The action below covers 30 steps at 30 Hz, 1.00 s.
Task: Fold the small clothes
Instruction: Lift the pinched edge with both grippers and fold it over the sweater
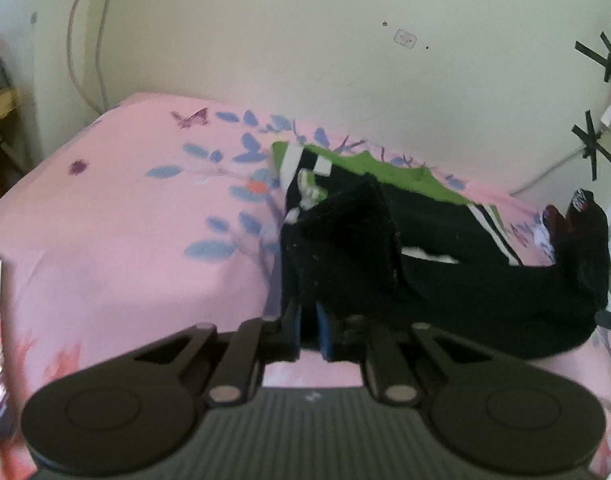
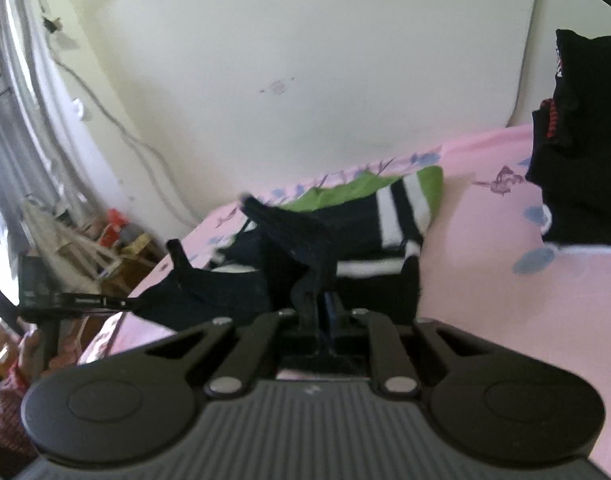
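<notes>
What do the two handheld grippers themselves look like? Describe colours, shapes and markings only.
Both look identical. The left gripper and right gripper each have a grey ribbed body, two round black discs, black linkage arms with silver pivot pins, and blue pads inside the fingers. No cables or sleeves show.

Pink floral bedsheet (image 1: 105, 208), cream wall (image 1: 305, 40), cable (image 1: 75, 40).

Left gripper (image 1: 310, 330) and right gripper (image 2: 324, 320): matte black linkage arms, silver pivot pins, round black discs, ribbed grey housing, blue finger pads.
</notes>
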Tool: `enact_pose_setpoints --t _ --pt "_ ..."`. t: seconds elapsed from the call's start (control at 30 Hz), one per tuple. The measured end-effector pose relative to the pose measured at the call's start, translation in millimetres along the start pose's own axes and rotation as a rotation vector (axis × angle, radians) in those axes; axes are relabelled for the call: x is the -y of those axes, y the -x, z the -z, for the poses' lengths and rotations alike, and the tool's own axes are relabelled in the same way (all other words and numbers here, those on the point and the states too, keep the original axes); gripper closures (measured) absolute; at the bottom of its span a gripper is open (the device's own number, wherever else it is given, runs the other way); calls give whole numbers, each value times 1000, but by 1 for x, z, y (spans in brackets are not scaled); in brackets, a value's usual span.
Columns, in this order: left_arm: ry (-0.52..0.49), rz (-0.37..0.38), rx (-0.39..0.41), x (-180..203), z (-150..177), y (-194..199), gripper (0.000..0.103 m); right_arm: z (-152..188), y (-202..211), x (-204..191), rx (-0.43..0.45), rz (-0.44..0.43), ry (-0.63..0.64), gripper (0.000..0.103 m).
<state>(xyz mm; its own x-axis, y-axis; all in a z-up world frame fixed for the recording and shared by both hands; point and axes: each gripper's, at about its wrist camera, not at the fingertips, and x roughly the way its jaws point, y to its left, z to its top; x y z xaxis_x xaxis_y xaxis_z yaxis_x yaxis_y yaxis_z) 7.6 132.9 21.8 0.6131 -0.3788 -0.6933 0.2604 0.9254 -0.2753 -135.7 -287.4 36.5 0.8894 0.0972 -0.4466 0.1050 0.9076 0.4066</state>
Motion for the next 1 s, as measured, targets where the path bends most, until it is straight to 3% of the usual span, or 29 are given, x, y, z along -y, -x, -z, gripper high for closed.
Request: enact_pose_setpoints --t 0.07,0.13,0.17,0.2,0.27,0.37,0.53,0.6,0.67,0.7,0.73,0.77,0.8,0.87,0.93,0.97,1.0 --pt "15 -54 -46 -6 13 0 92 10 7 -2 -50 6 11 95" --pt "13 -123 -93 -14 22 -13 90 24 1 -1 -106 92 60 93" --pt "19 -140 -105 -17 24 -18 87 29 -3 -1 -116 147 97 77" --pt "32 -145 -102 -20 23 -20 80 31 -6 0 -113 199 129 69" --pt "0 -158 -56 -16 17 -19 74 29 -2 -3 -49 251 189 42" --pt "-170 -236 40 13 6 -16 48 21 5 -18 31 228 270 38" --pt "-342 -179 -3 52 -9 -37 41 18 -24 -41 -10 269 480 32" --pt "-360 -160 -27 62 -15 -51 42 15 -42 -45 -30 251 542 30" --pt "-365 -150 -33 70 -22 -65 60 9 -61 -45 -39 232 580 29" --pt "-356 -149 -40 73 -26 -73 88 5 -75 -45 -57 220 589 40" --pt "-338 -149 -50 76 -32 -82 93 1 -88 -44 -82 206 594 59" --pt "-316 -151 -44 77 -38 -88 93 -2 -100 -41 -104 193 586 103" --pt "-280 -161 -29 74 -46 -94 93 -9 -112 -34 -113 186 531 103" --pt "-154 -187 -18 58 -62 -101 85 -29 -121 -2 -74 255 275 103" --pt "-1 -168 -23 29 -72 -103 71 -40 -112 42 -49 282 -14 74" --pt "46 -148 -17 18 -72 -98 63 -39 -103 56 -39 287 -93 48" --pt "73 -137 6 8 -69 -90 45 -36 -92 65 -24 310 -125 35"
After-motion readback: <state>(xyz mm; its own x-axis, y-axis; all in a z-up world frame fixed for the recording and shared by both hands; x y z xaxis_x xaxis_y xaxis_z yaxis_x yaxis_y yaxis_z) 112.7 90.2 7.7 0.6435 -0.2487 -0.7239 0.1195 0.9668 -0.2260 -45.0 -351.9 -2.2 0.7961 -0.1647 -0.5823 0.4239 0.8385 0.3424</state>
